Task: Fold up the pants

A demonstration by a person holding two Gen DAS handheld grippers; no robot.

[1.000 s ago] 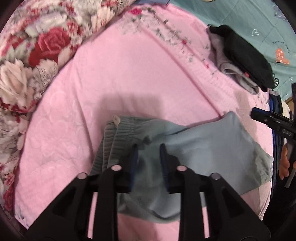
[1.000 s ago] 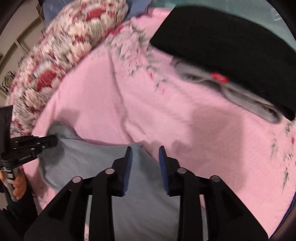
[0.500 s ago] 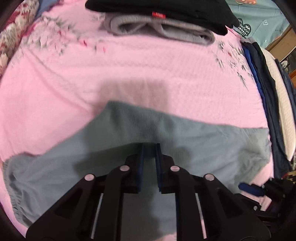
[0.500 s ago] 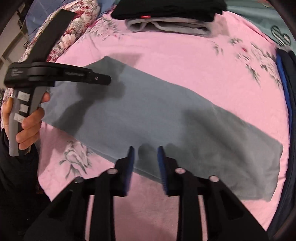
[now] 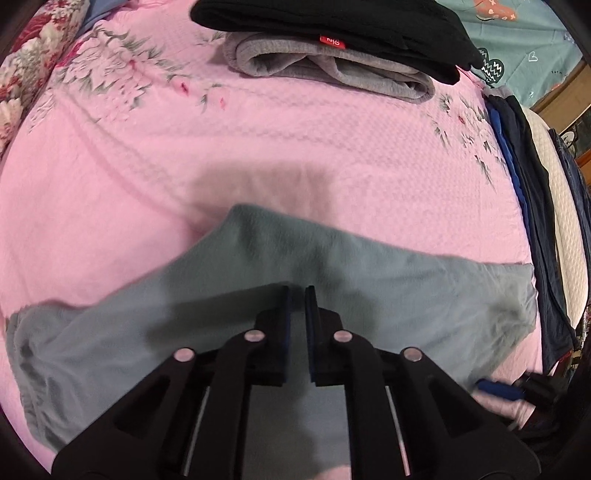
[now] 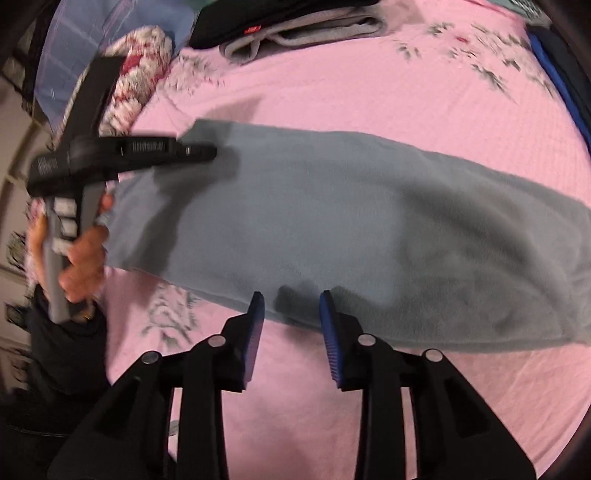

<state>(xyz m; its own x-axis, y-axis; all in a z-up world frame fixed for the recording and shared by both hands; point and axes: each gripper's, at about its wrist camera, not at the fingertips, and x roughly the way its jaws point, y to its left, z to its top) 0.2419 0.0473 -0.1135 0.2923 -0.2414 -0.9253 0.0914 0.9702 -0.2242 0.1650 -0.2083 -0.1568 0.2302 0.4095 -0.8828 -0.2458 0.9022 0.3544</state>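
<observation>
The grey-blue pants (image 6: 351, 221) lie flat as one long strip on the pink bedspread (image 6: 369, 85). In the left wrist view the pants (image 5: 369, 280) spread left to right under the fingers. My left gripper (image 5: 297, 291) hovers over the pants near their far long edge, its jaws almost together with only a narrow gap and nothing between them. It also shows in the right wrist view (image 6: 212, 152) above the strip's left end. My right gripper (image 6: 291, 295) is open and empty at the near long edge of the pants, around mid-length.
Folded black (image 5: 332, 22) and grey (image 5: 325, 66) clothes are stacked at the far side of the bed. Dark blue garments (image 5: 532, 206) lie along the right edge. A floral quilt (image 6: 136, 66) lies at the far left.
The pants went from bunched and half lifted to lying flat as a long strip. My left gripper narrowed its jaws and now hovers above the cloth. My right gripper opened wider at the near edge.
</observation>
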